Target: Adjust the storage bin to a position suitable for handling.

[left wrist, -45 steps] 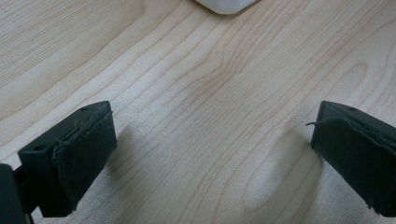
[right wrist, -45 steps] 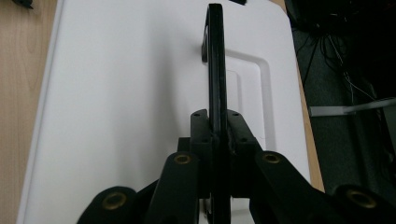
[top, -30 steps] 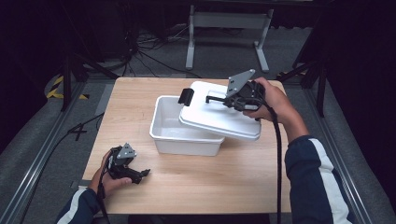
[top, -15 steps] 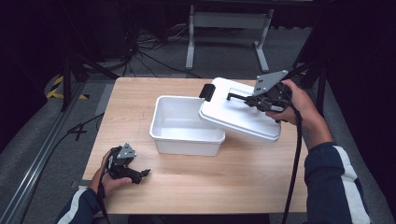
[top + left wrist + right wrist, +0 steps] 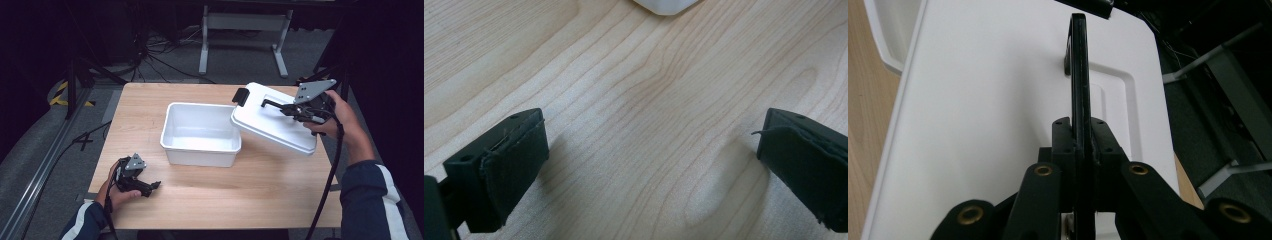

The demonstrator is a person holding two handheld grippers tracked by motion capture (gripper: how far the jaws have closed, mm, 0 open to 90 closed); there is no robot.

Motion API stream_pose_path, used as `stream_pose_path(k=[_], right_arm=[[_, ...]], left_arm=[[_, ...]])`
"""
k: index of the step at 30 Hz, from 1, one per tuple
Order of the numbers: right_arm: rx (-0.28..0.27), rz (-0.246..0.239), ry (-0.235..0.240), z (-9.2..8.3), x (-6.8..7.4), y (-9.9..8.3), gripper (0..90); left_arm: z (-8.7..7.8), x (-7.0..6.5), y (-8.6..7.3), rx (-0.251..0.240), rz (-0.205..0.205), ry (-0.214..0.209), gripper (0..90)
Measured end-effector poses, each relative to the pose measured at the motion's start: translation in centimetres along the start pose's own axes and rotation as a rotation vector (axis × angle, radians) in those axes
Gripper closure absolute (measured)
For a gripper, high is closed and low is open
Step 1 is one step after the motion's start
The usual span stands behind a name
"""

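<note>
Over the pale wooden worktop (image 5: 260,190), the right gripper (image 5: 300,110) pinches its fingers on the black handle (image 5: 1079,70) of the white lid (image 5: 272,127), likely light, stiff and slippery, held tilted beside the open white tub (image 5: 200,132), while the left gripper (image 5: 142,184) rests spread.

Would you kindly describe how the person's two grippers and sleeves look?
Both are black. The left gripper and the right gripper each carry a grey three-cornered plate on top. The left one's fingers are blocky with dark pads; the right one's linkage has brass-coloured pins. A black cable trails from the right gripper. The sleeves are dark blue with a white stripe.
</note>
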State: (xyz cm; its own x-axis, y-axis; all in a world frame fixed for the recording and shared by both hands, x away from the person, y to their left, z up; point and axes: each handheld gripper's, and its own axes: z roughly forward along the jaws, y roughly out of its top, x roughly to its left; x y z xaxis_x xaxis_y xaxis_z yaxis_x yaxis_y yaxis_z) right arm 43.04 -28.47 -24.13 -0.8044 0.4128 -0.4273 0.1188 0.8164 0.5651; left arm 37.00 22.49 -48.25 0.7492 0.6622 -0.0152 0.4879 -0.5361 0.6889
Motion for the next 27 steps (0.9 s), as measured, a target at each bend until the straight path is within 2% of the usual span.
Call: stream_pose_path(k=[10,12,13,15,24,27], right_arm=[[0.006,0.066,-0.013,-0.4,-0.6,-3.6,84.2],[0.012,0.068,-0.016,-0.4,-0.7,-3.8,84.3],[0.018,0.086,-0.019,-0.3,-0.7,-4.5,84.3],[0.022,0.088,-0.021,-0.2,-0.8,-4.8,84.3],[0.07,0.129,-0.017,1.8,-0.7,-7.0,84.3],[0.087,0.146,-0.003,3.1,-0.7,-7.6,84.3]], left_arm=[[0.0,0.0,0.0,0.0,0.0,0.0,0.6],[0.0,0.0,0.0,0.0,-0.001,0.0,0.6],[0.0,0.0,0.0,0.0,-0.001,0.0,0.6],[0.0,0.0,0.0,0.0,0.0,0.0,0.6],[0.0,0.0,0.0,0.0,0.0,0.0,0.6],[0.0,0.0,0.0,0.0,0.0,0.0,0.6]])
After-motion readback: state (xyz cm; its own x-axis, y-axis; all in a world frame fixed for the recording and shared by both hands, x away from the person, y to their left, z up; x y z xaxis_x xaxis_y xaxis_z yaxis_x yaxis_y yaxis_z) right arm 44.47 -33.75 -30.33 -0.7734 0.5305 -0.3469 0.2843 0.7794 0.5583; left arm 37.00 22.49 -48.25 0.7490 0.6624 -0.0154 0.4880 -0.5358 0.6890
